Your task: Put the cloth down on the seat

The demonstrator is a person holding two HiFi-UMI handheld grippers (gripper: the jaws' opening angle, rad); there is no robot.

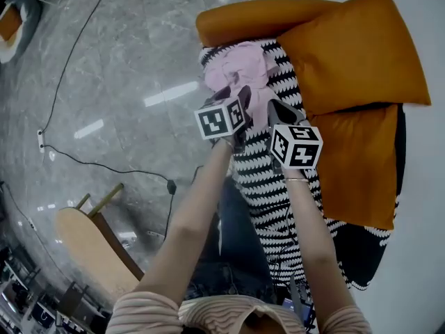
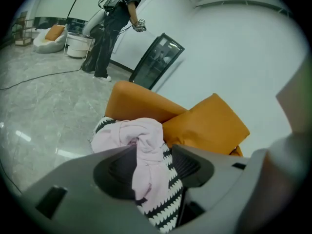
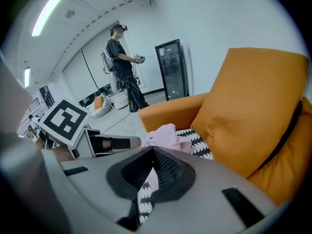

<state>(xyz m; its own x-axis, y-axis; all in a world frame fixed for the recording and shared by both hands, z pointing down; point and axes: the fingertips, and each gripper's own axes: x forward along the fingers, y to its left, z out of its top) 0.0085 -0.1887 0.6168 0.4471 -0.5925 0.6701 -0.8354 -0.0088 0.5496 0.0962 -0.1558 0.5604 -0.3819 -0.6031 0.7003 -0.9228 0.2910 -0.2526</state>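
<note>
A glossy grey marble floor (image 1: 125, 61) reflects ceiling lights. A black cable (image 1: 104, 167) trails across it near a wooden chair (image 1: 94, 245). A black glass-fronted cabinet (image 2: 156, 60) stands against the plain white wall (image 2: 234, 48). A light strip (image 3: 51, 9) runs overhead.

The place appeared to be an indoor recording space dressed as a lounge, probably a lab or studio rather than a home. A wide, polished stone floor (image 1: 125, 61) was seen, with a cable (image 1: 111, 168) left loose across it. Bare white walls (image 2: 234, 48) and a long strip light (image 3: 53, 9) on the ceiling were visible. An orange armchair (image 1: 257, 16) with matching cushions (image 1: 354, 47) was set by the wall, and a low seat (image 2: 46, 40) was placed far off beside a round white table (image 2: 78, 45). A tall glass-fronted cabinet (image 3: 171, 67) was stood against the wall. A second person (image 3: 122, 67) was seen in a headset and backpack, with a device held in the hands.
</note>
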